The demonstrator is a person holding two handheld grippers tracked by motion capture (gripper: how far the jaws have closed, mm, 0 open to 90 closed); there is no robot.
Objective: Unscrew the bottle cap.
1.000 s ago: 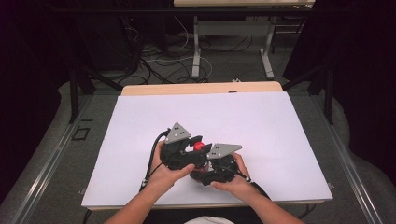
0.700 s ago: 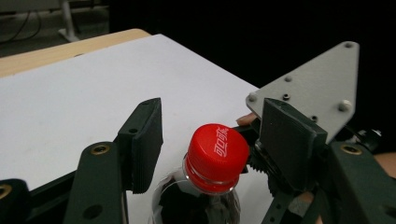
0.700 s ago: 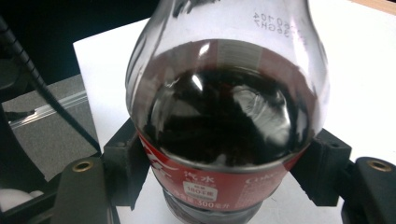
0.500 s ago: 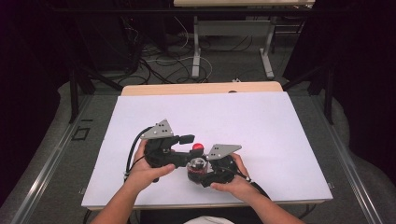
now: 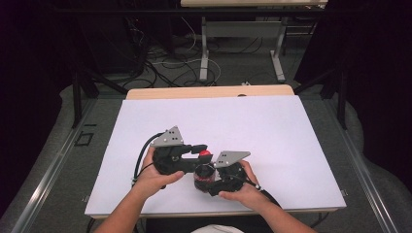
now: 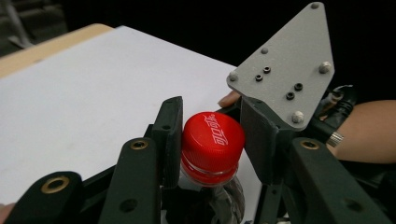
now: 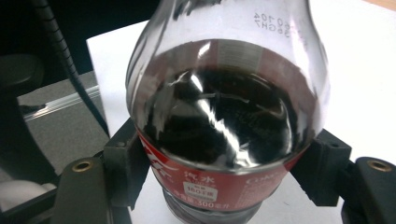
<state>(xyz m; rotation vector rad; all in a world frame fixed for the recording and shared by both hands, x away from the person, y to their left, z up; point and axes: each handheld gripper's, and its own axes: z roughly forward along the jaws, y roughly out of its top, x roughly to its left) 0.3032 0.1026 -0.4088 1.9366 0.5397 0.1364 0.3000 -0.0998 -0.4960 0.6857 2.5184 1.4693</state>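
- The left gripper [image 5: 197, 148] points to the right across the white table [image 5: 272, 126], and its two jaws stand on either side of the red cap [image 6: 213, 136]; in the left gripper view one jaw touches the cap's side, while the other is just beside it with a thin gap, so I judge this gripper as closing around the cap, not yet firmly pinching
- The cola bottle [image 7: 224, 112] stands upright between the two hands, near the front edge of the table; its long axis is vertical, so the cap sits at the top, directly in front of the left gripper, and the body is lower
- The right gripper [image 7: 224, 186] comes from the right side and is pressed on the bottle's body at the red label, one jaw on each side, as its own view shows; dark liquid fills the bottle up to the shoulder
- The coming move, I think, is turning the cap around the vertical axis; the left gripper is the nearer one to the cap, and the right one must keep the body from rotating
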